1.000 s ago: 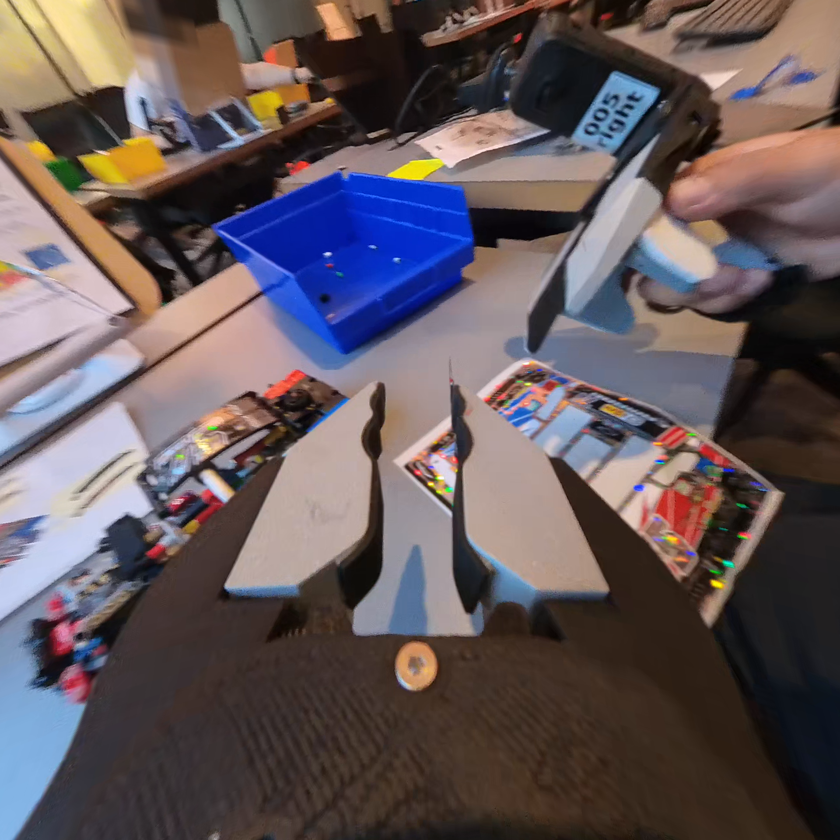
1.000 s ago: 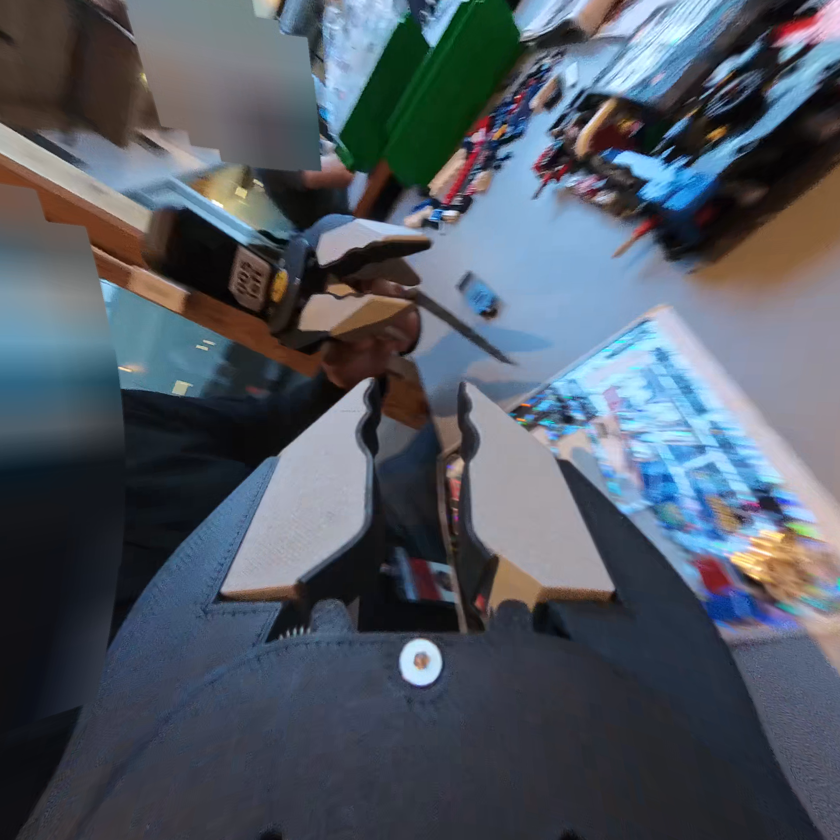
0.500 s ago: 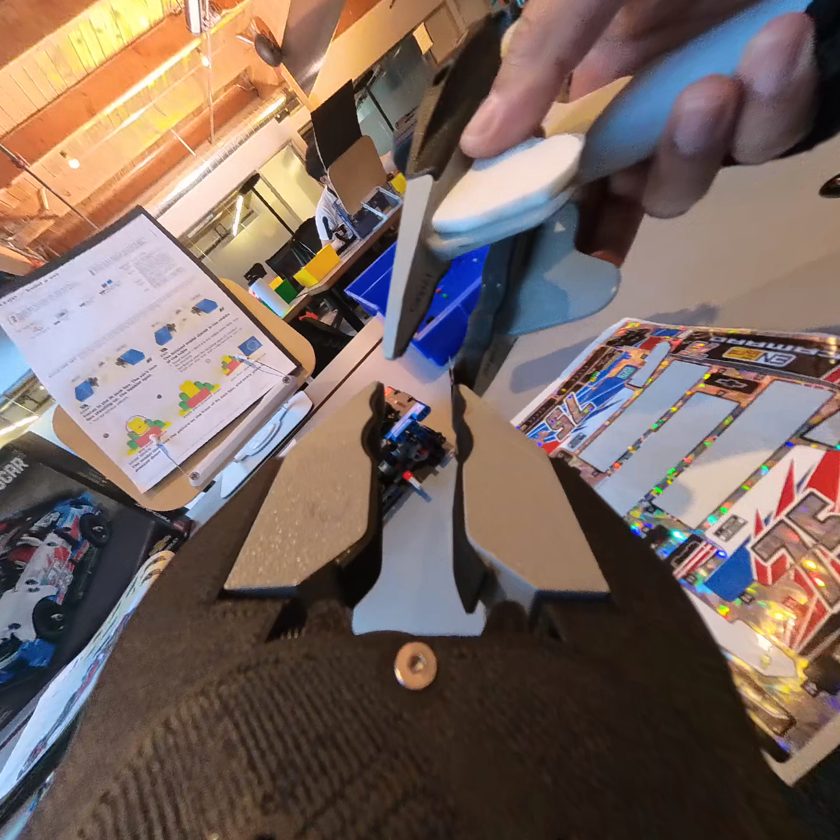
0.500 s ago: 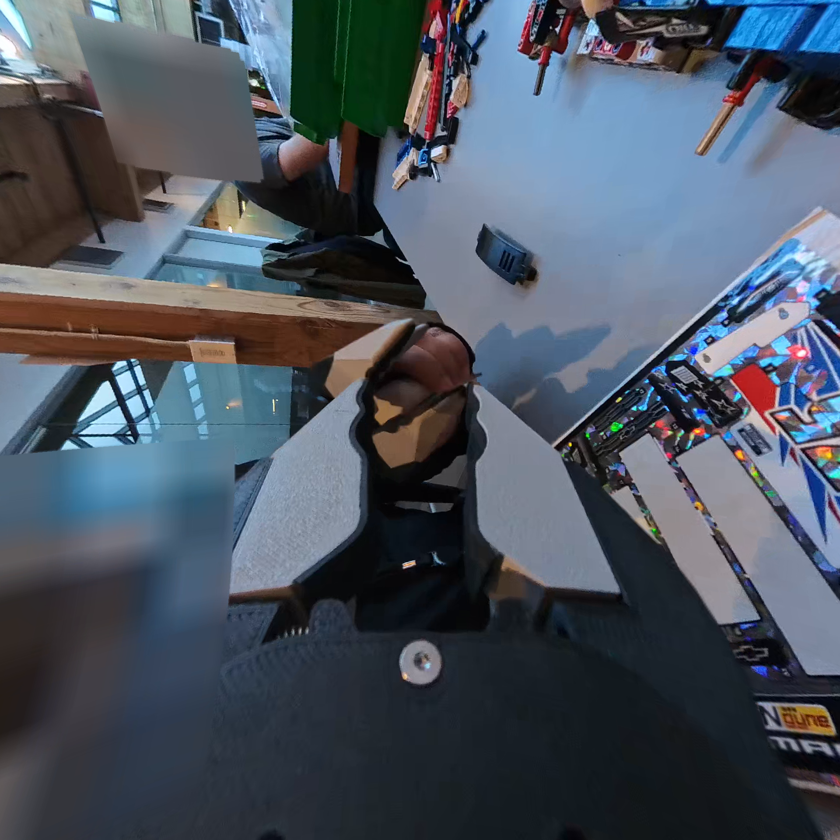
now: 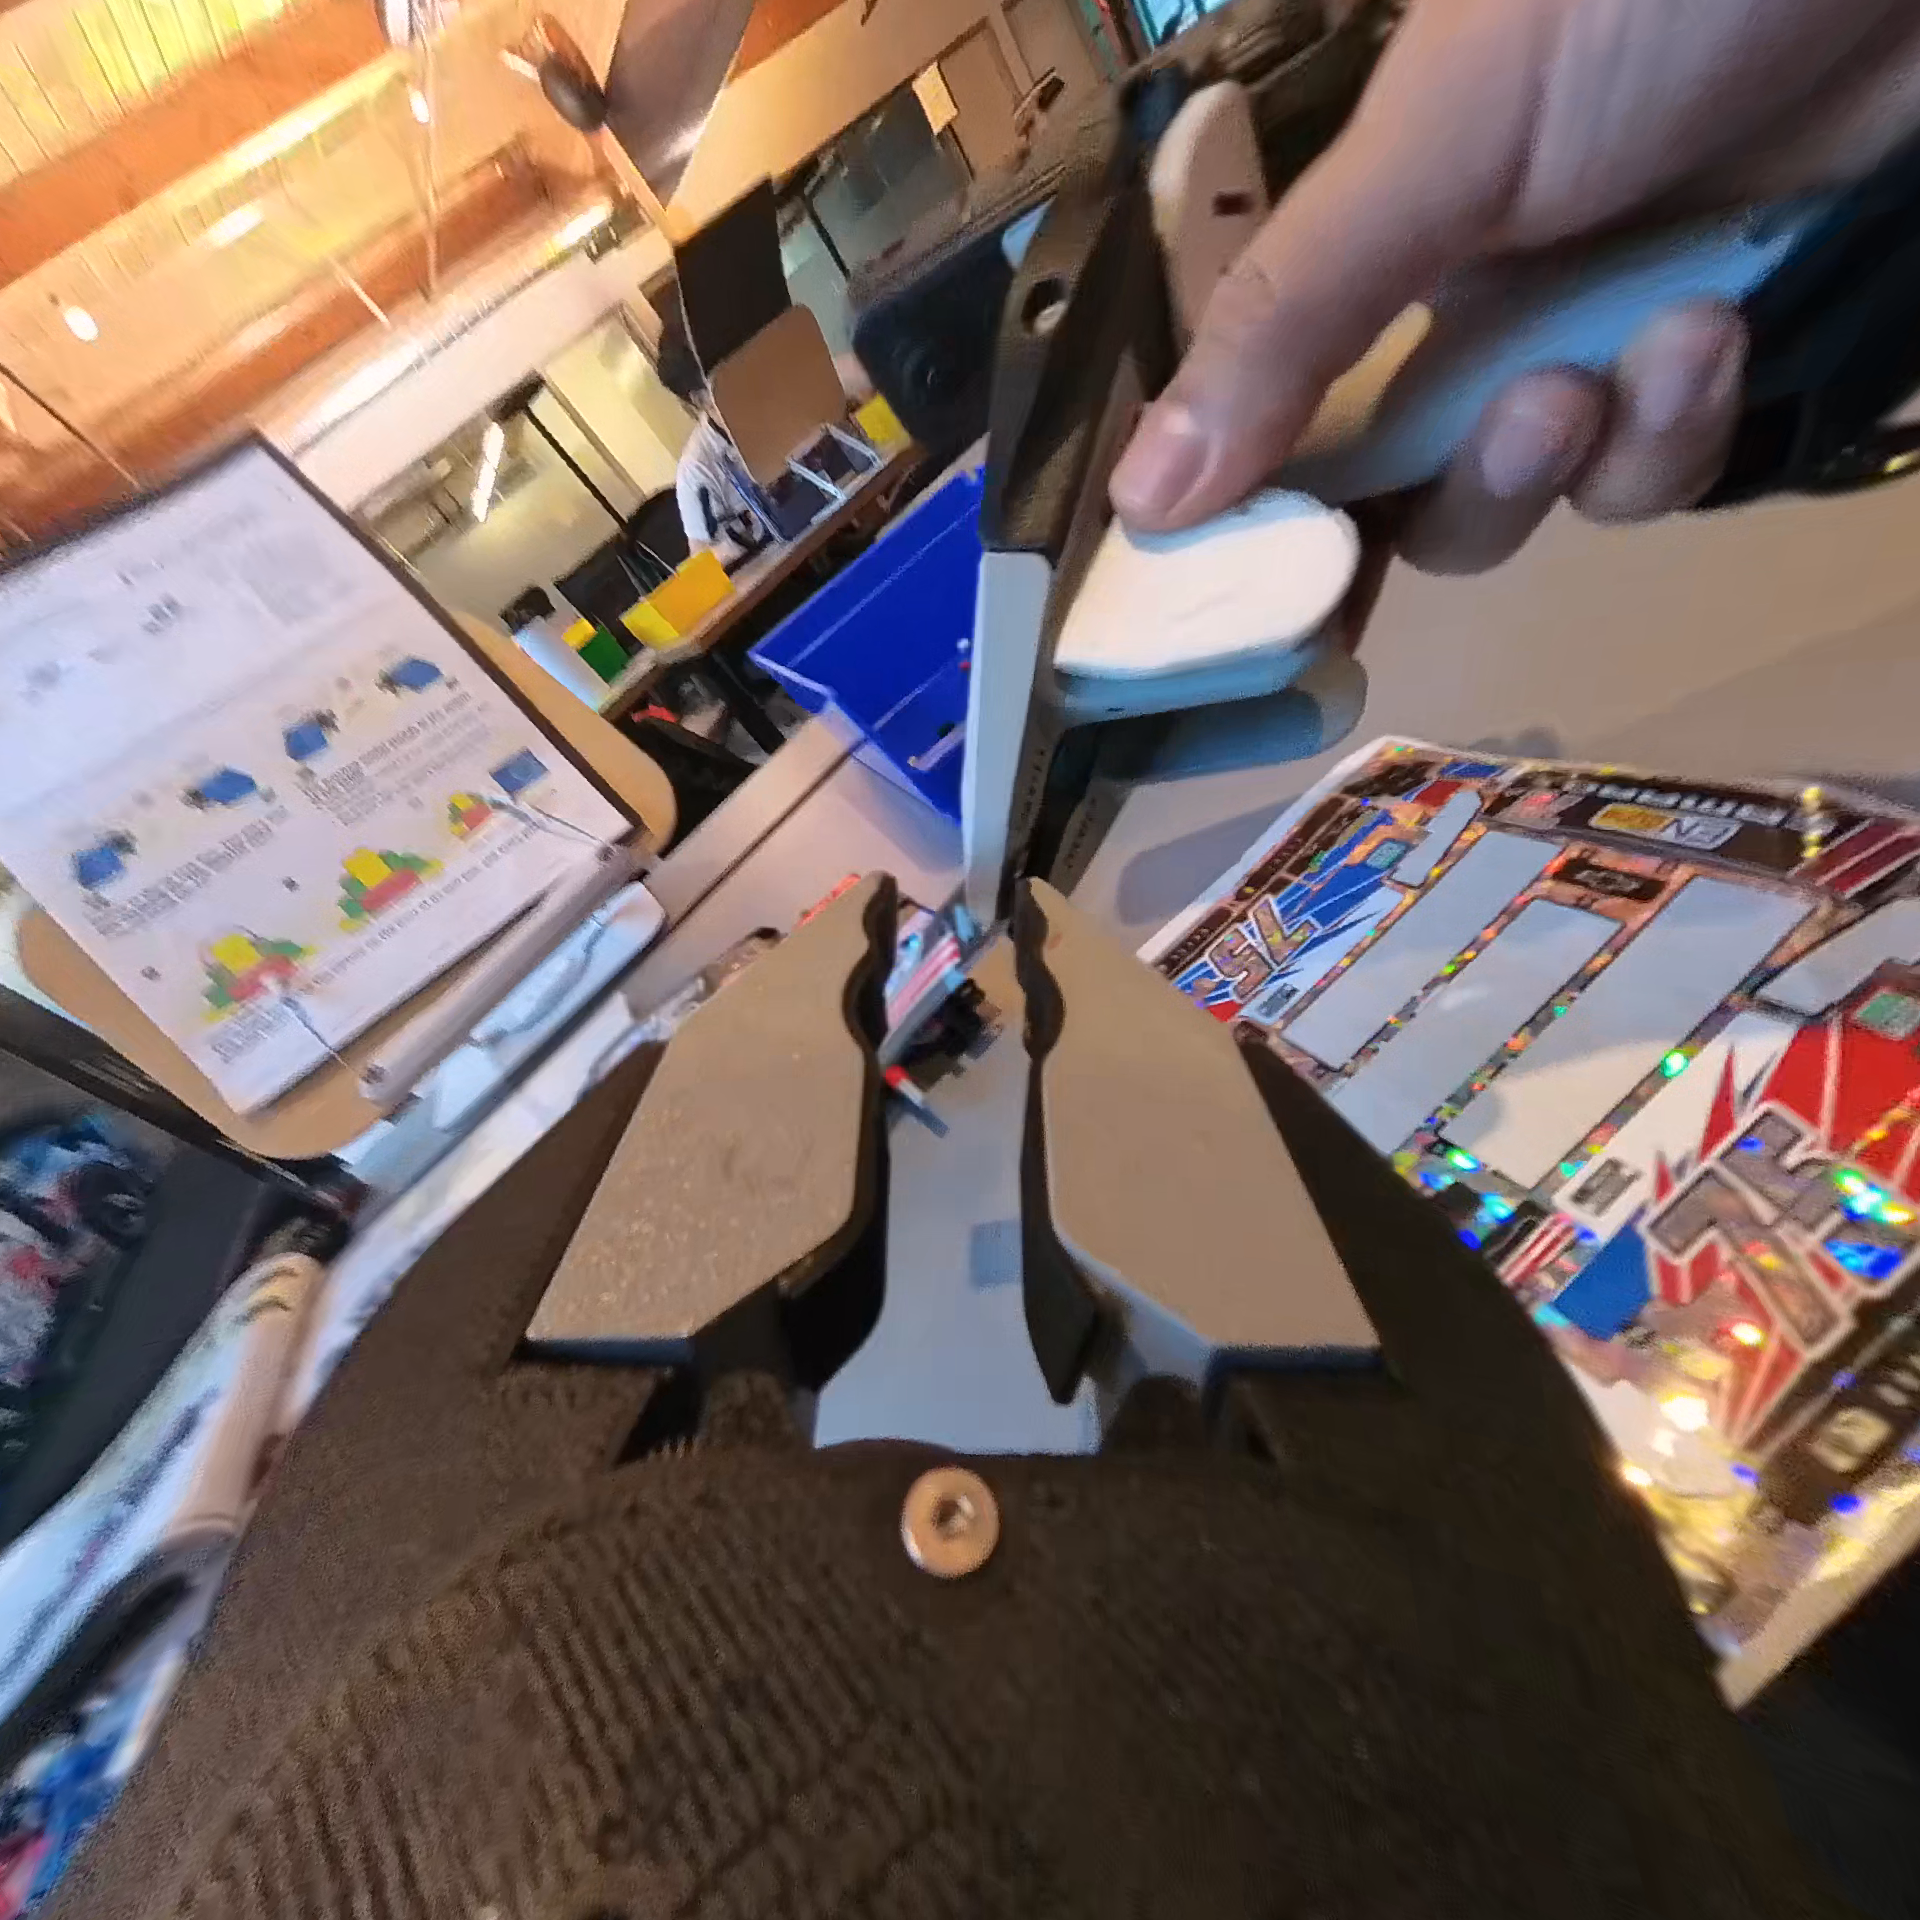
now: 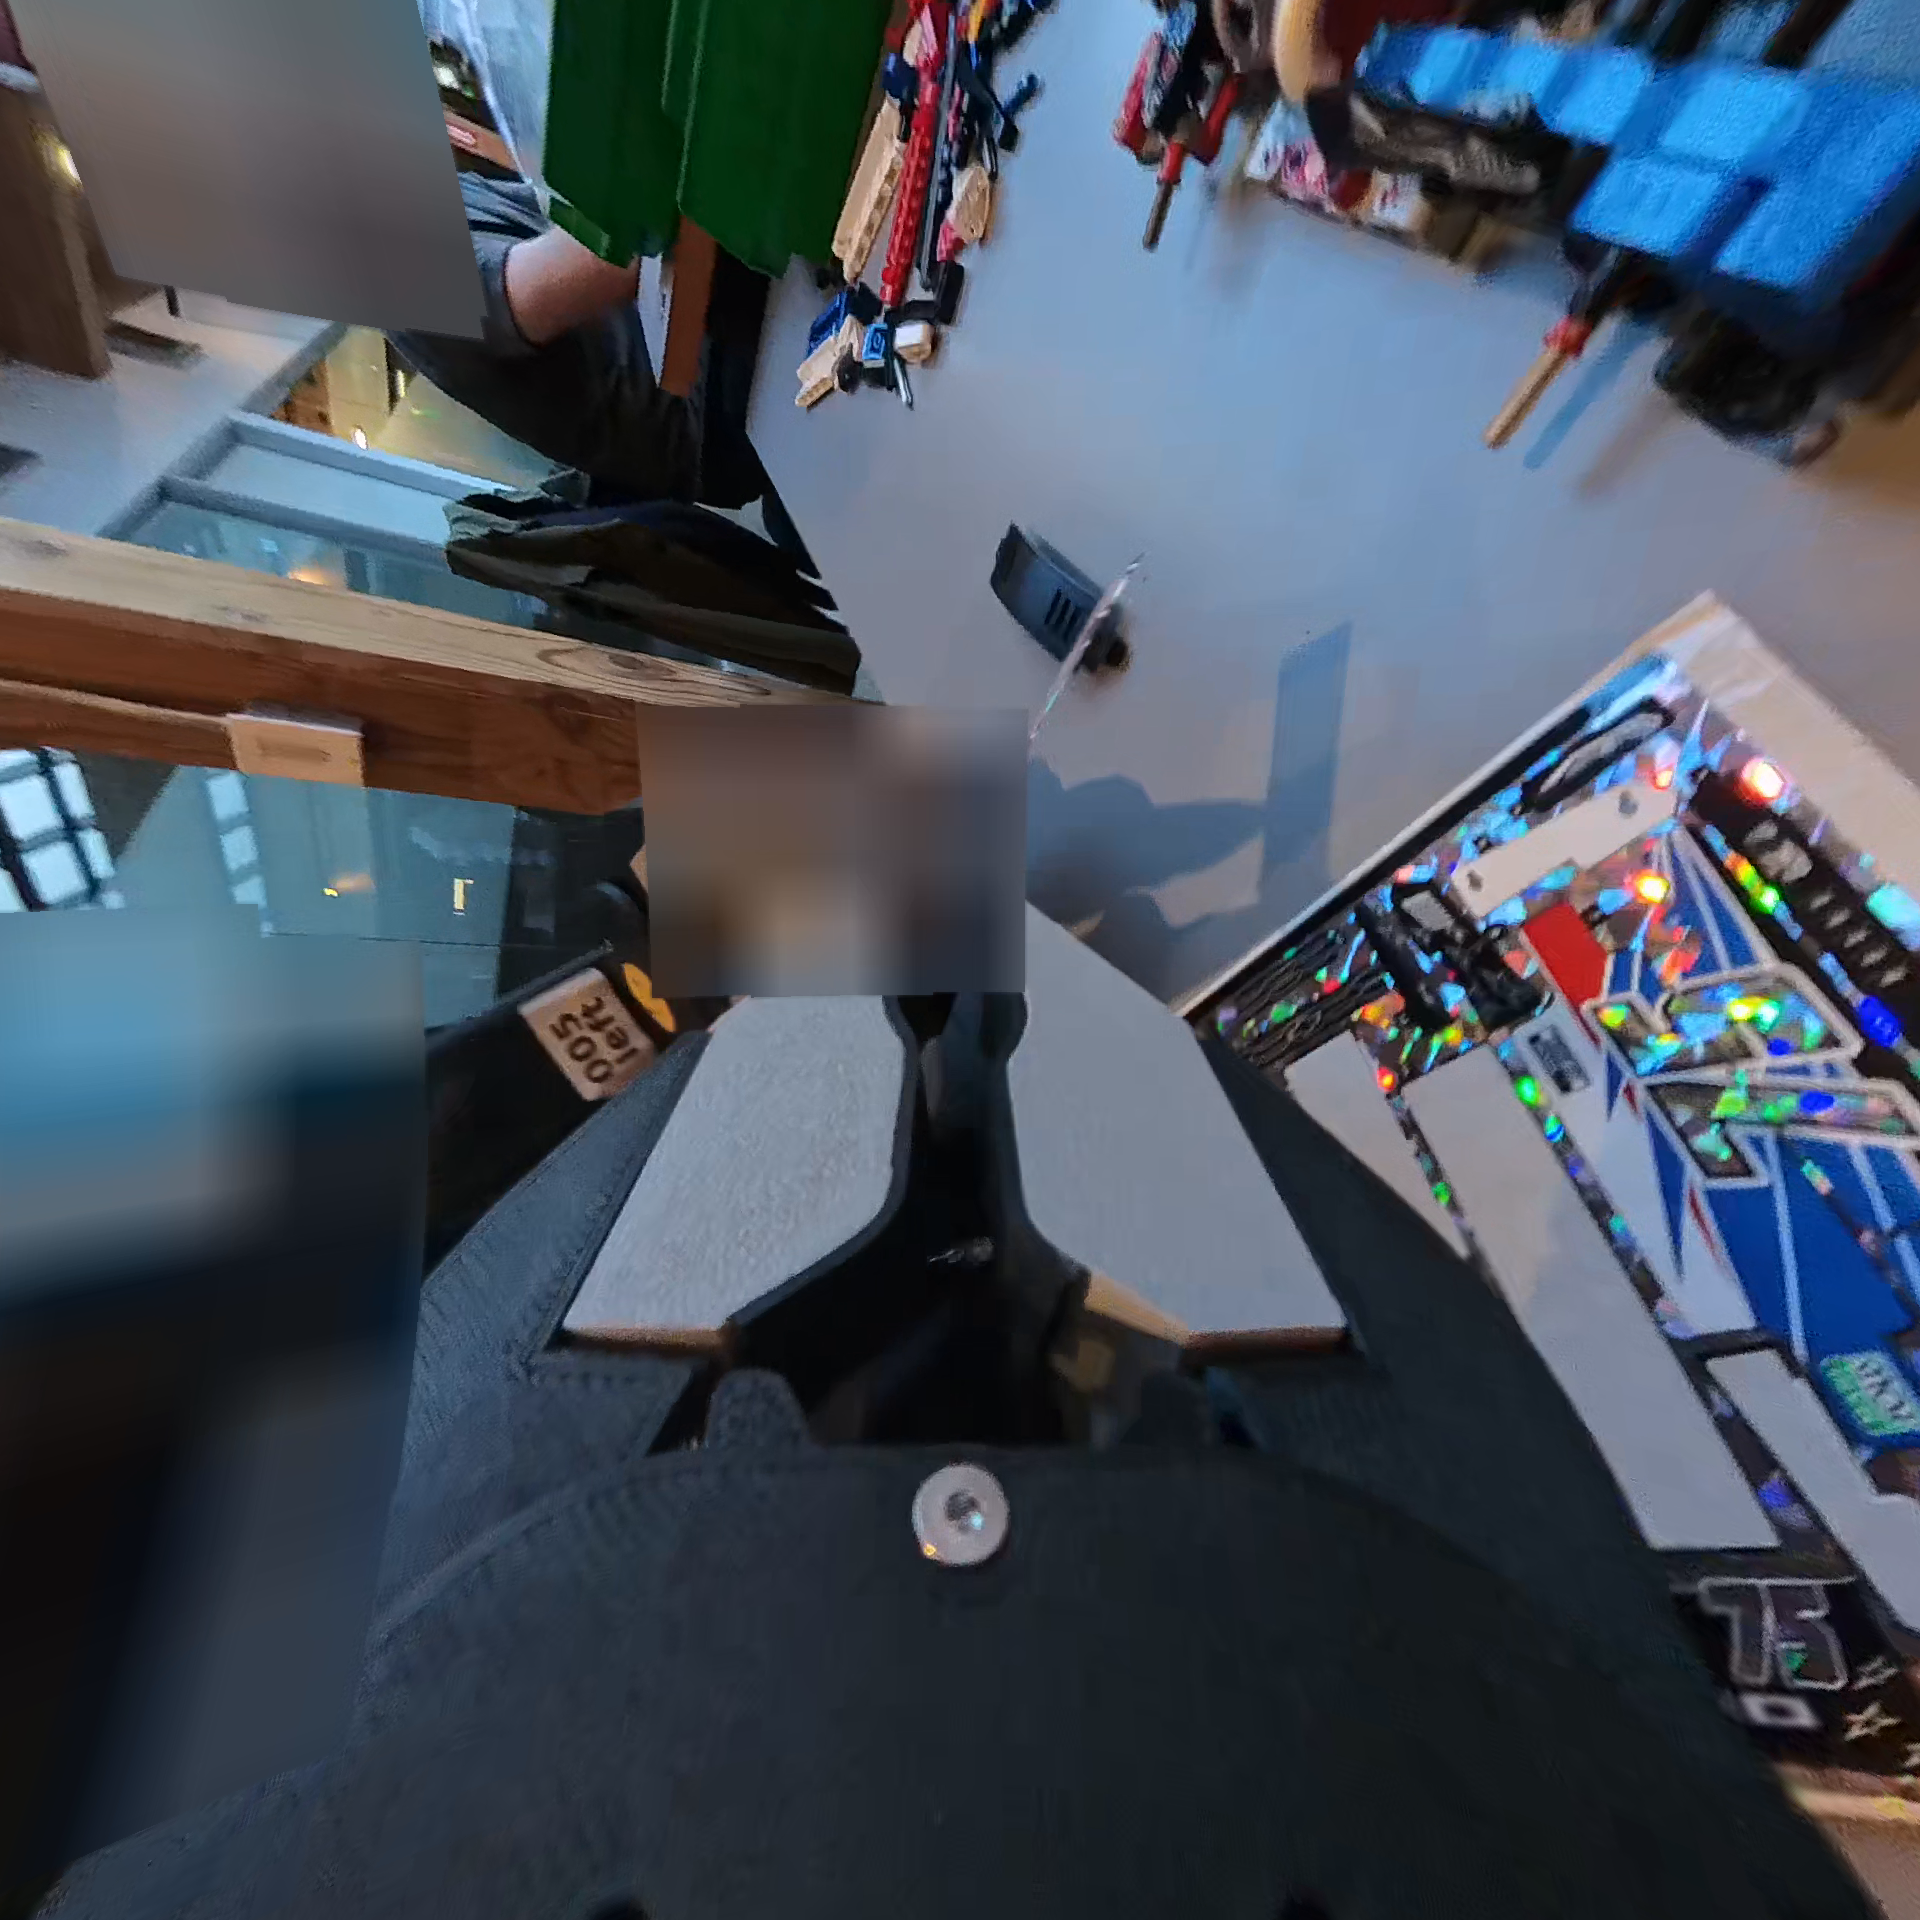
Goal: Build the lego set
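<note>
Fingers of the left gripper (image 5: 951, 914) are sitting slightly apart at frame centre, the right gripper (image 5: 987, 894) dipping between them, its gap indiscernible, sticker sheet (image 5: 1558, 1039) lying at right.

My left tool (image 5: 951, 914): grey fingers on a black ribbed body. Sticker sheet (image 5: 1621, 1049) at 3 o'clock: holographic glitter border, red, blue and white panels. Bin (image 5: 883, 644) at 12 o'clock: plain blue. Surface (image 6: 1247, 416): pale grey. Loose part (image 6: 1044, 603): black, ridged.
</note>
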Demonstrator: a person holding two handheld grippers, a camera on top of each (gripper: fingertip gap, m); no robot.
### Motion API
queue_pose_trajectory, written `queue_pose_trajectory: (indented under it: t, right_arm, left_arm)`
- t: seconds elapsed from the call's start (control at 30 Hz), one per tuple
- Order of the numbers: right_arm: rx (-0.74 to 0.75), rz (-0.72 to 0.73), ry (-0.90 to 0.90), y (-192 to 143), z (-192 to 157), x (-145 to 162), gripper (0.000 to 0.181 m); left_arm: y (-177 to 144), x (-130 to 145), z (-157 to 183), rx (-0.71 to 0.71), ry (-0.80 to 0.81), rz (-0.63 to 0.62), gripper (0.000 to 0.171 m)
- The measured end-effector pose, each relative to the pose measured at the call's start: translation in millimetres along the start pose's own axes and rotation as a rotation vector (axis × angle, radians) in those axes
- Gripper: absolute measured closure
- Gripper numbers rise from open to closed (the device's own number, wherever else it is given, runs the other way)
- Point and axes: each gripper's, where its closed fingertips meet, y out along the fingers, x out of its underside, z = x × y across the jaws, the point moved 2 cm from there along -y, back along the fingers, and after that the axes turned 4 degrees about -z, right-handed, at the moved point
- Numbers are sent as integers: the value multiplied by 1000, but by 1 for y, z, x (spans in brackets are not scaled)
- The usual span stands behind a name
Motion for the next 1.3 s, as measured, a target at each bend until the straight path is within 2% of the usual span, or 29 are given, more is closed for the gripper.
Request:
queue_pose_trajectory:
  t: [0.03,0.07,0.17,0.2,0.23,0.27,0.3,0.33,0.43,0.47,0.57,0.6,0.63,0.67,0.7,0.77,0.8,0.93,1.17,1.3]
  right_arm:
    - [7,23,-45,0,-1,-3,181]
    - [11,49,-85,0,-2,-5,181]
    - [9,121,-175,0,-5,-9,181]
    - [18,173,-198,-2,-4,-13,181]
    - [12,243,-218,-9,-5,-20,181]
    - [-25,311,-230,-19,-9,-26,181]
    - [-87,363,-249,-28,-17,-29,181]
    - [-138,381,-275,-34,-24,-29,181]
    - [-203,343,-408,-40,-42,-13,181]
    - [-214,320,-447,-40,-47,-6,181]
    - [-232,283,-545,-37,-58,10,181]
    - [-242,271,-562,-36,-61,14,181]
    - [-254,264,-578,-35,-64,17,181]
    - [-259,255,-591,-33,-67,20,181]
    - [-253,243,-603,-32,-69,22,181]
    - [-241,225,-625,-30,-72,25,181]
    - [-233,219,-634,-30,-74,27,181]
    - [-246,235,-655,-31,-80,31,181]
    - [-424,347,-596,-37,-91,34,181]
    - [-503,391,-562,-42,-90,39,166]
  left_arm:
    - [0,0,0,25,-50,-12,157]
    - [0,-1,0,62,-116,-24,162]
    - [-1,0,-3,117,-323,-85,163]
    - [-5,-5,5,203,-350,-83,134]
    - [-14,-16,17,317,-365,-27,117]
    - [-20,-25,17,321,-408,17,100]
    - [-25,-32,20,331,-423,55,108]
    - [-29,-35,19,317,-455,66,107]
    - [-38,-35,3,327,-613,76,105]
    - [-39,-33,-8,350,-696,84,110]
    - [-43,-44,-35,557,-1002,187,121]
    - [-41,-46,-39,628,-1092,185,117]
    - [-39,-50,-39,709,-1160,182,112]
    - [-39,-56,-38,783,-1209,188,114]
    - [-39,-61,-37,826,-1242,202,124]
    - [-43,-72,-39,849,-1273,280,162]
    - [-44,-76,-39,850,-1278,307,171]
    - [-39,-78,-40,767,-1267,288,171]
    - [-40,-89,-43,675,-1211,307,171]
    - [-39,-88,-41,655,-1199,298,171]
